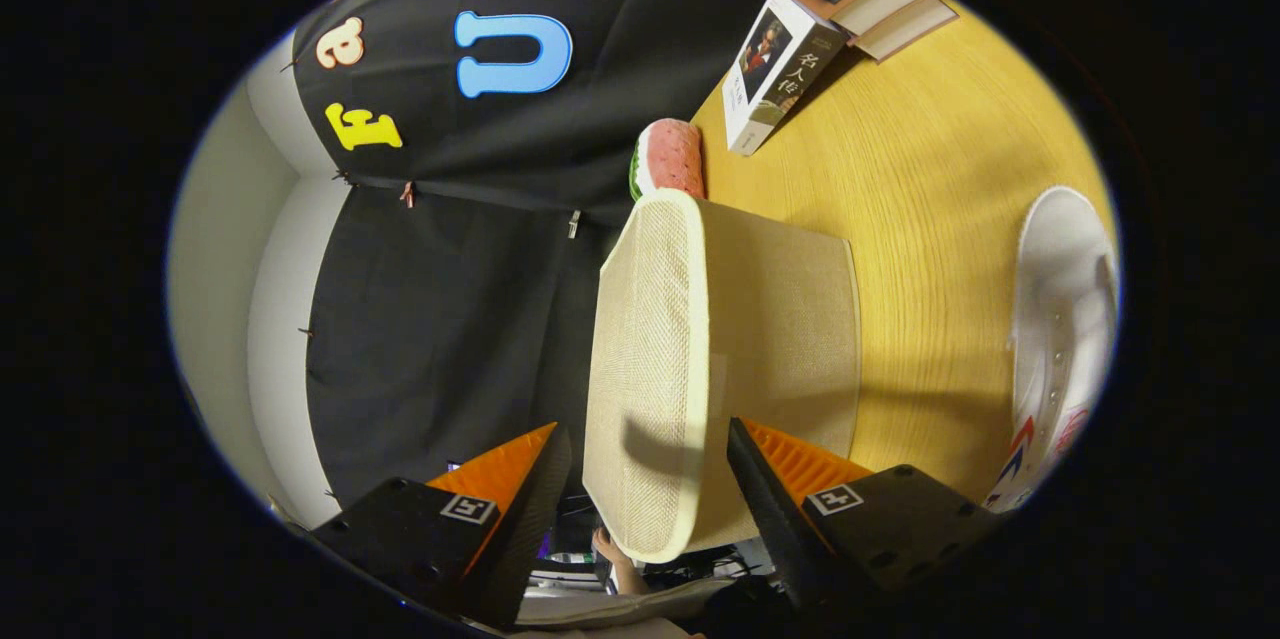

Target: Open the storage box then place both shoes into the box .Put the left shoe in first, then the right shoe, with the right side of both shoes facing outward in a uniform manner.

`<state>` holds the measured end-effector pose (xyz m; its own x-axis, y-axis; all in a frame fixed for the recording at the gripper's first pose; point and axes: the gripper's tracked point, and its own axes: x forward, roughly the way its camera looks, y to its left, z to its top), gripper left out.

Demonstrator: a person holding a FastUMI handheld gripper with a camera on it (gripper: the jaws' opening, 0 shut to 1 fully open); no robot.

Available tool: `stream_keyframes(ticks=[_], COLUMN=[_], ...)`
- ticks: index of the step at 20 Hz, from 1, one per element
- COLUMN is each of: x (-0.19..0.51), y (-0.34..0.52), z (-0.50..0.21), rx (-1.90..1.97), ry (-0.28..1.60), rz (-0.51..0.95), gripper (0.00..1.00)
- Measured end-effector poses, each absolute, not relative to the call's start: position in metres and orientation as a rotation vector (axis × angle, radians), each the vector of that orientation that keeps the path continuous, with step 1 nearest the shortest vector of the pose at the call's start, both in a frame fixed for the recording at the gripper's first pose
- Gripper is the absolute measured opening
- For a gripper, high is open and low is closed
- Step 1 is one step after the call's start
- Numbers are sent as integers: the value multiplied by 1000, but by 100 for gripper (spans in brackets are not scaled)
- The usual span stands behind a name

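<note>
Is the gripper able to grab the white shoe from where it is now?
Probably not yet. The gripper has its open fingers around the beige storage box, which sits between them. The white shoe lies on the wooden table, off beside the box, so it must let go and move over.

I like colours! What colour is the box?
Cream storage box, between the open jaws, in the gripper view.

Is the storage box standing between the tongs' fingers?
Yes, the beige storage box sits in the gap between the open tongs, neither finger visibly pressing on it.
</note>
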<state>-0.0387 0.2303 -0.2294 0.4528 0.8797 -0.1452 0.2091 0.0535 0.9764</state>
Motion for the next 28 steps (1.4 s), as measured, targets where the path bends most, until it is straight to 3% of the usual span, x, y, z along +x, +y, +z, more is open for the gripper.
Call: stream_keyframes(ticks=[1,4,6,8,14,21,28], x=[-39,-45,-43,-41,-28,4,23], y=[231,235,228,225,230,295,377], z=[-226,-232,-232,-215,-138,-51,-25], rx=[1484,1485,1478,1487,1442,1225,1142], ry=[1026,1066,1044,995,884,809,815], rz=[682,675,641,649,662,717,777], gripper=[95,54,14,7,6,9,12])
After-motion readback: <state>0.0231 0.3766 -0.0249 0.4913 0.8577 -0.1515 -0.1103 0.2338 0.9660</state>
